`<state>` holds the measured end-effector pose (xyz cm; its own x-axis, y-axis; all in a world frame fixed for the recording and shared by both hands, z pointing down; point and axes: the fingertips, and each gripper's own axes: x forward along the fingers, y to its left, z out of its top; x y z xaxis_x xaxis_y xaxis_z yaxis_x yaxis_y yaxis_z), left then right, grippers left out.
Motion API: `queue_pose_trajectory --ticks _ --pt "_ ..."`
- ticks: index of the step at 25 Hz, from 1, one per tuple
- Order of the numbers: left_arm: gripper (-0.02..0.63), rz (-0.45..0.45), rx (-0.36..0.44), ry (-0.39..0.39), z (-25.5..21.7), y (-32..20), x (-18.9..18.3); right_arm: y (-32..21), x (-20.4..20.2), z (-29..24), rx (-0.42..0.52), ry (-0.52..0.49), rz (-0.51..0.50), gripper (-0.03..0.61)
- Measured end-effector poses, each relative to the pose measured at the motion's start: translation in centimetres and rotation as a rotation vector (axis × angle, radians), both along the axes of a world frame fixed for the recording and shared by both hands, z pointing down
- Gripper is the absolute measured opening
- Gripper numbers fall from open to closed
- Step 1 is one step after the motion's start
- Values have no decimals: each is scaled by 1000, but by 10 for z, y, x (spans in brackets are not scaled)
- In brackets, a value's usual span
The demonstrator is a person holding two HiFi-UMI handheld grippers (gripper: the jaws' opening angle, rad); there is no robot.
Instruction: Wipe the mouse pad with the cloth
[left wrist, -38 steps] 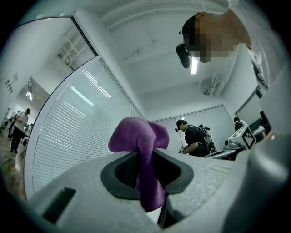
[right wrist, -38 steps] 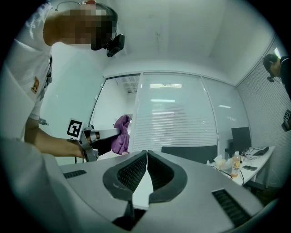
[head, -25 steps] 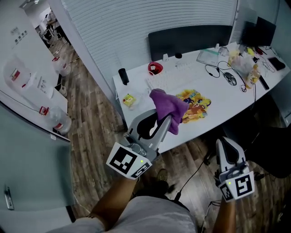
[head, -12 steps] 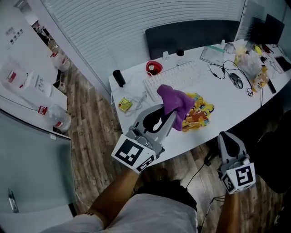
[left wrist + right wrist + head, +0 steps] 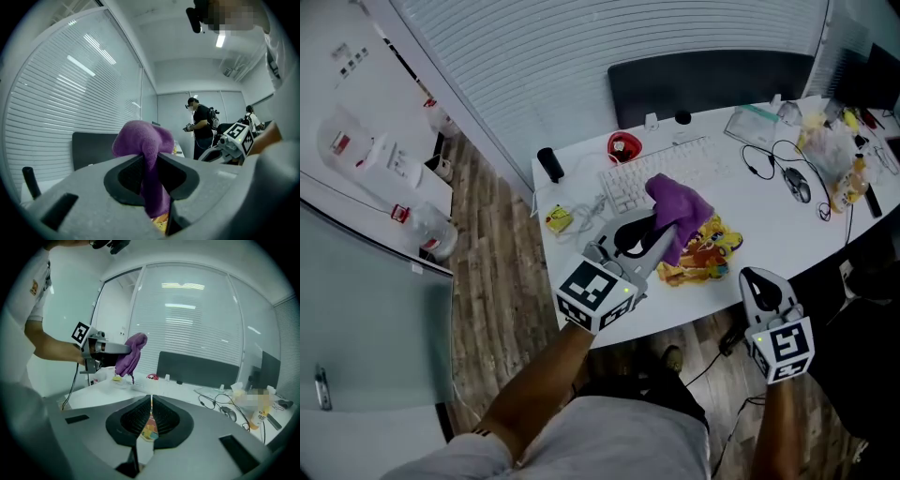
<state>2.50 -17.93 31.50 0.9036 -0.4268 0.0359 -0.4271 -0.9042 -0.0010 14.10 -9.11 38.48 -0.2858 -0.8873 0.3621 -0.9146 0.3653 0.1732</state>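
A colourful printed mouse pad (image 5: 711, 251) lies near the front edge of the white desk (image 5: 769, 225). My left gripper (image 5: 660, 232) is shut on a purple cloth (image 5: 678, 208), which bunches above its jaws and hangs over the pad's left part. In the left gripper view the cloth (image 5: 146, 140) is pinched between the jaws of that gripper (image 5: 152, 174). My right gripper (image 5: 757, 277) hovers at the desk's front edge, right of the pad, shut and empty. In the right gripper view its closed jaws (image 5: 151, 414) point at the pad (image 5: 149, 431), with the cloth (image 5: 131, 355) up to the left.
A white keyboard (image 5: 661, 171), a red object (image 5: 622, 145), a black cylinder (image 5: 549, 164) and a small yellow item (image 5: 560, 218) lie behind and left of the pad. A wired mouse (image 5: 797, 184) and bottles (image 5: 836, 150) crowd the right. Other people (image 5: 201, 124) stand farther off.
Both grippers have moved forward and down toward the desk. The cloth now hangs over the mouse pad's left part, and the right gripper has come up to the desk's front edge.
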Motion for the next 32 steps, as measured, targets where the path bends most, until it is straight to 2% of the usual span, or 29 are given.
queue_pose_trajectory --ticks 4,11,23,32 --pt "80 -32 -17 -56 14 -15 15 -18 12 22 -71 51 -66 13" --pt "80 -32 -56 -151 41 -31 41 -42 33 52 -126 115 -134 14" --pt "81 -4 -127 -369 89 -55 62 -73 74 97 -270 147 -133 14" --pt "81 47 -196 -541 125 -64 78 -93 95 117 -324 133 -90 17"
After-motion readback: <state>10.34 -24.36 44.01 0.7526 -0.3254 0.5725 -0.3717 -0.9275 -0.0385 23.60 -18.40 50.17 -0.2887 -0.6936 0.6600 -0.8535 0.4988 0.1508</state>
